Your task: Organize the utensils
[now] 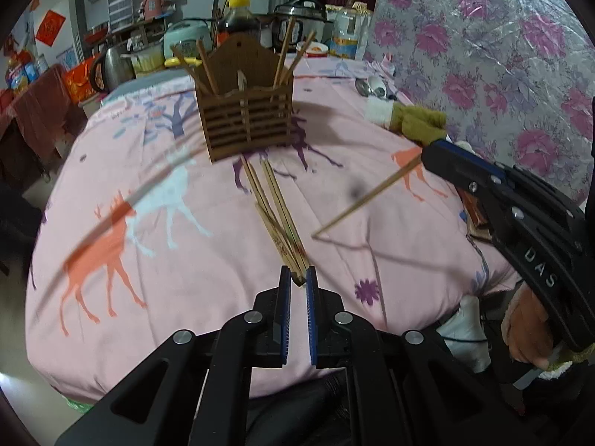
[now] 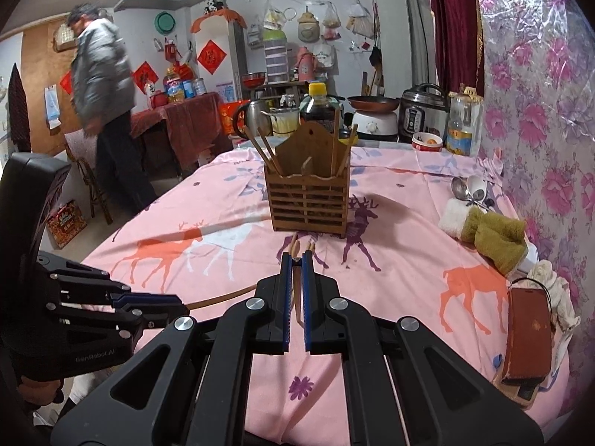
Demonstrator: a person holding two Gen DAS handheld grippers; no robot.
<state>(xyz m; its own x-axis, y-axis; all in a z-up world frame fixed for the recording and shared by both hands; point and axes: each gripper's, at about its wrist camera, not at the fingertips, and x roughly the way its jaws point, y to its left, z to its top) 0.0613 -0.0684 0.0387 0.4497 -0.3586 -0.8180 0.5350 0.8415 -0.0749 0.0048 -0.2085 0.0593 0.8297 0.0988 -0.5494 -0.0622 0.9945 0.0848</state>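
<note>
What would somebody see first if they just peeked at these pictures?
Probably the brown wooden chopstick holder standing mid-table on the pink deer tablecloth, chopsticks poking from it. Next, loose chopsticks lying on the cloth before it, and the right gripper holding a single chopstick slantwise.

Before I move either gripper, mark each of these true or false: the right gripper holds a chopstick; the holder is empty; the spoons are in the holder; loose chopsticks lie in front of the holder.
1. The right gripper holds a chopstick. True.
2. The holder is empty. False: several sticks stand in it, at both sides.
3. The spoons are in the holder. False: they lie on the table, off to the right near the wall.
4. Loose chopsticks lie in front of the holder. True.
</note>
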